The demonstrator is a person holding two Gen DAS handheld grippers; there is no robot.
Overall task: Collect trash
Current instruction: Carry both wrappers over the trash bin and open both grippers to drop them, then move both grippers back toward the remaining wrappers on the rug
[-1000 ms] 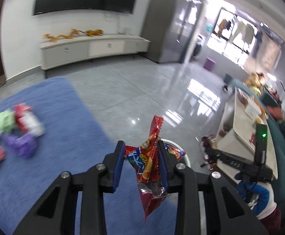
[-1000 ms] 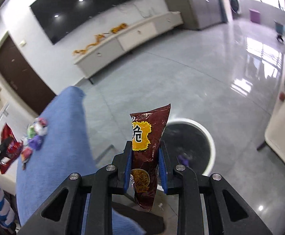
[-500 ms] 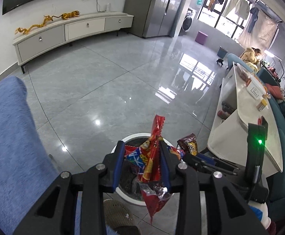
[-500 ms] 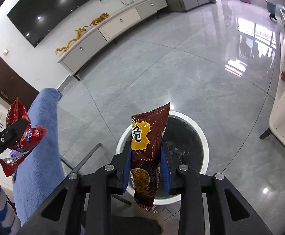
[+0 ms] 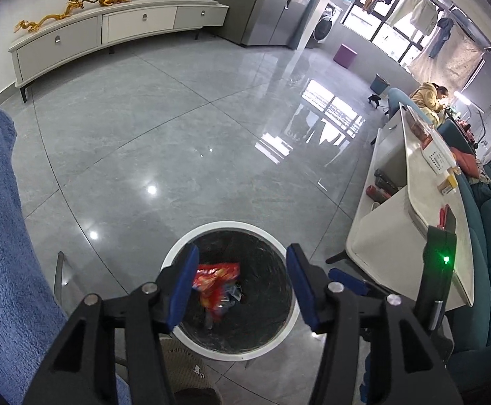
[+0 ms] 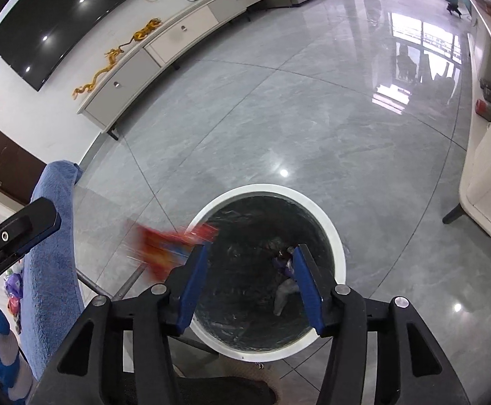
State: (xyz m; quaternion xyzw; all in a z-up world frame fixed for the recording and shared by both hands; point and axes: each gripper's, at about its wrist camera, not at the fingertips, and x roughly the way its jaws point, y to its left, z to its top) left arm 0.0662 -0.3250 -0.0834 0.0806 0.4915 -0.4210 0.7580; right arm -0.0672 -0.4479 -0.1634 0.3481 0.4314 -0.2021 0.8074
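Both the left gripper (image 5: 242, 280) and right gripper (image 6: 249, 280) hang over the white-rimmed bin (image 5: 178, 253), jaws opening, nothing between them. A red snack wrapper (image 5: 216, 278) drops inside; bare tiled floor (image 5: 178, 135) lies beyond the rim.

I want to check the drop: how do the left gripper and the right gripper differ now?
A blurred red wrapper shows between the left gripper's fingers, loose over the bin; nothing lies between the right gripper's fingers. The left looks at the bin's middle, the right nearer its left rim. Both are opening, gripping nothing, pointing down into the bin.
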